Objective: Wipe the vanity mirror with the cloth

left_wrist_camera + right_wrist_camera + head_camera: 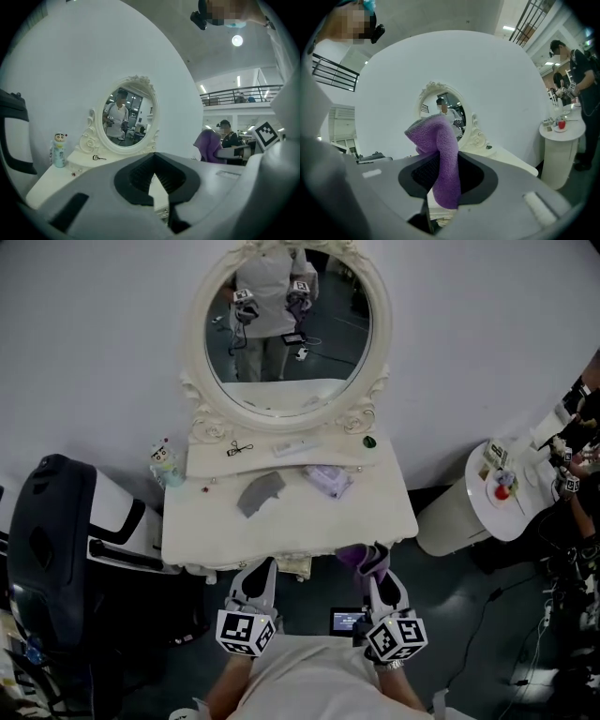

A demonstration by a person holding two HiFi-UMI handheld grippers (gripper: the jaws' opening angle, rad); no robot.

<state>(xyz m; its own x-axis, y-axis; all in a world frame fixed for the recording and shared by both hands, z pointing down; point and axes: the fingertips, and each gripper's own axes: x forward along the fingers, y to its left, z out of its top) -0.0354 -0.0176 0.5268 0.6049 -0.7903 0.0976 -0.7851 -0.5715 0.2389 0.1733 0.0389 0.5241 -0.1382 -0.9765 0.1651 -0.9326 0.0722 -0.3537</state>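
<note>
The oval vanity mirror (286, 329) in its white carved frame stands at the back of the white dressing table (375, 512). It also shows in the left gripper view as the mirror (126, 119) and in the right gripper view as the mirror (449, 111). My right gripper (373, 566) is shut on a purple cloth (361, 557), just off the table's front edge. The cloth (440, 154) droops over the jaws. My left gripper (257, 570) hangs beside it at the front edge; its jaws (154, 180) are shut with nothing in them.
On the table lie a grey cloth (260, 491), a lavender packet (328, 480), an eyelash curler (239, 449) and a cartoon bottle (164, 463). A black case (56, 549) stands at the left. At the right, a round white stand (502, 493) and a person (581, 451).
</note>
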